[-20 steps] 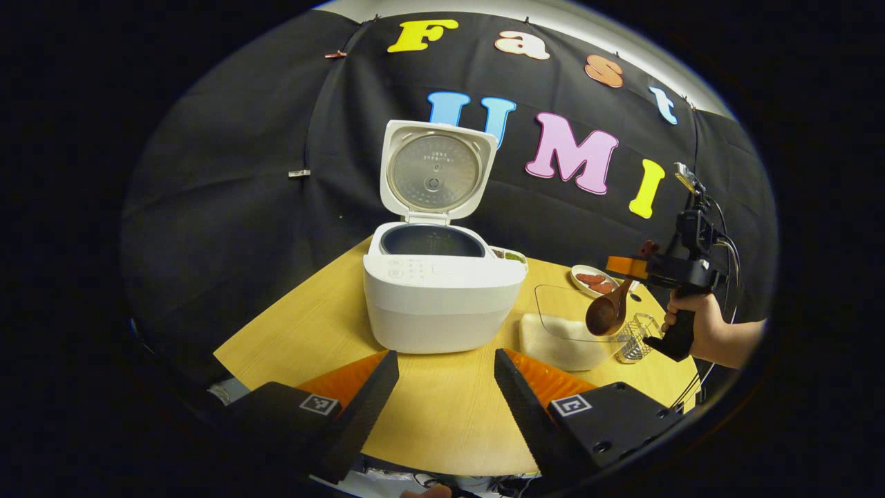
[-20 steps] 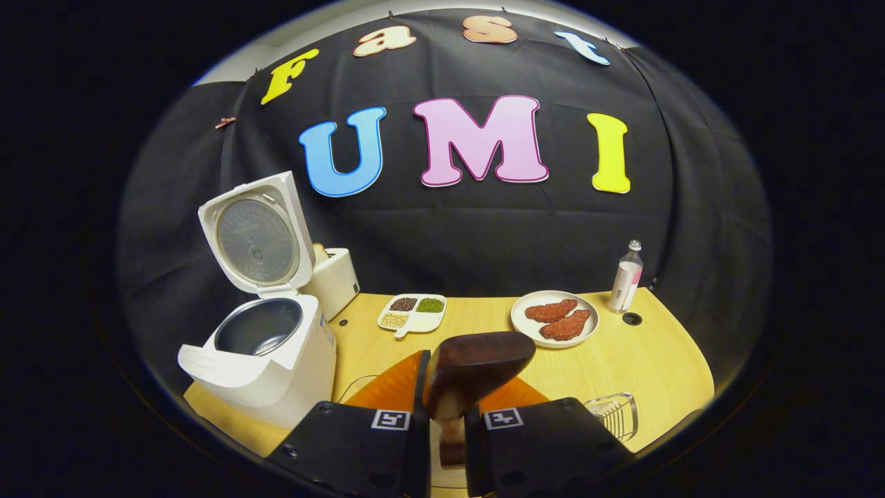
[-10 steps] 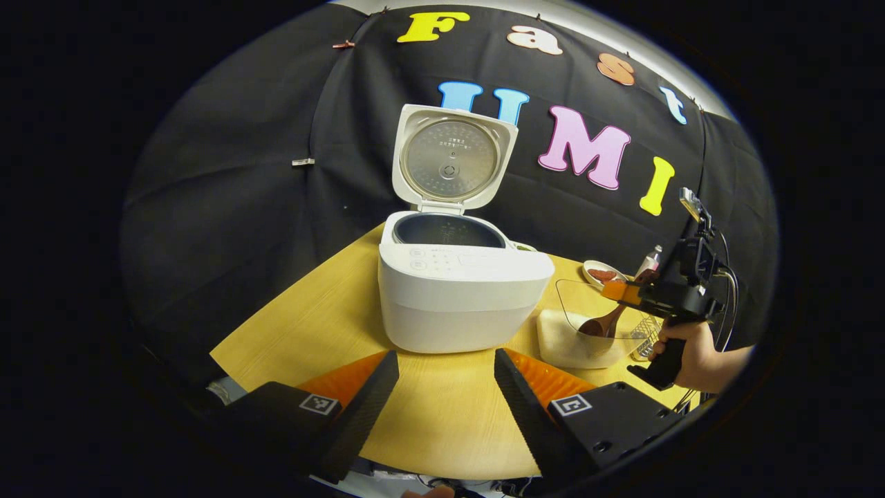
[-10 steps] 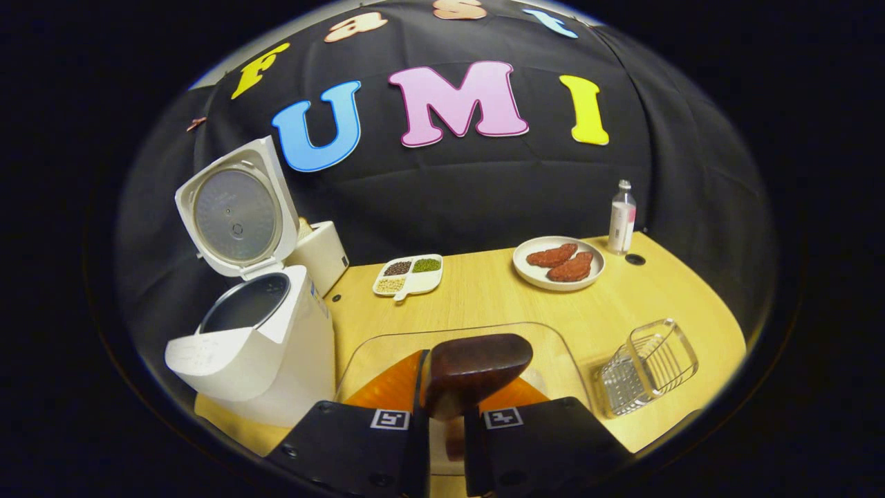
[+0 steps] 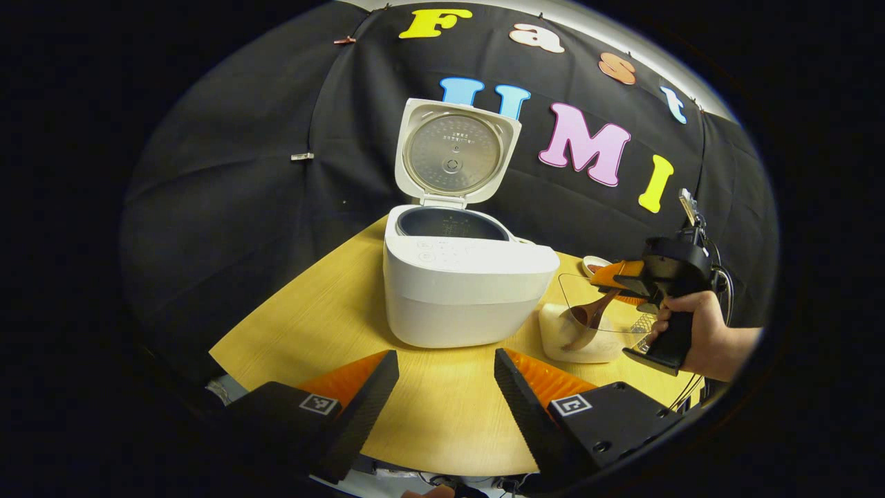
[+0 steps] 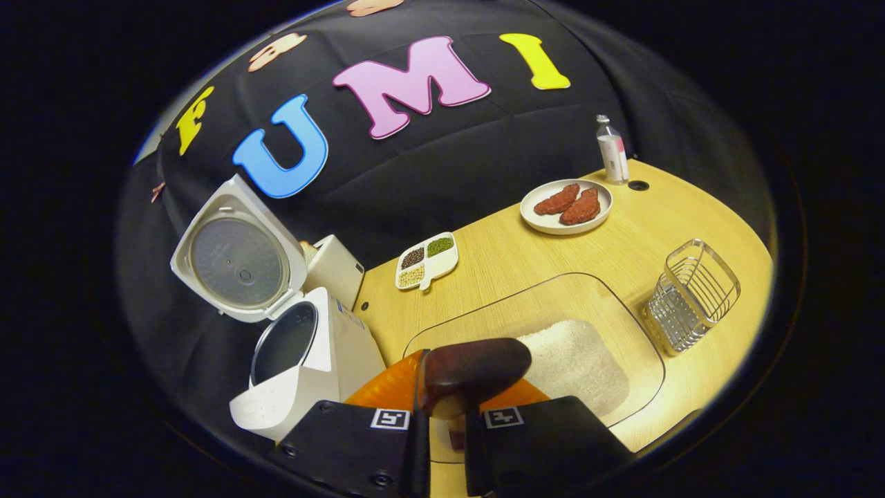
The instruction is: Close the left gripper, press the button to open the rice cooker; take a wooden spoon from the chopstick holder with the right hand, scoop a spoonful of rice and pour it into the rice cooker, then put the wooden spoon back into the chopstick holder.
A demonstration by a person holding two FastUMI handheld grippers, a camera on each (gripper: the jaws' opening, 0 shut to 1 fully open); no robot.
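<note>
My right claw (image 6: 446,422) was clamped on the wooden spoon (image 6: 476,365), whose bowl jutted forward past the fingers and hung over the near left end of the clear rice container (image 6: 626,325). The rice (image 6: 574,363) lay just right of and beyond the bowl, so I judged the scoop should run rightward and down. The rice cooker (image 6: 304,360), lid up, stood to the left. My left claw (image 5: 446,394) idled with jaws apart, holding nothing, on the near side of the surface (image 5: 311,332).
</note>
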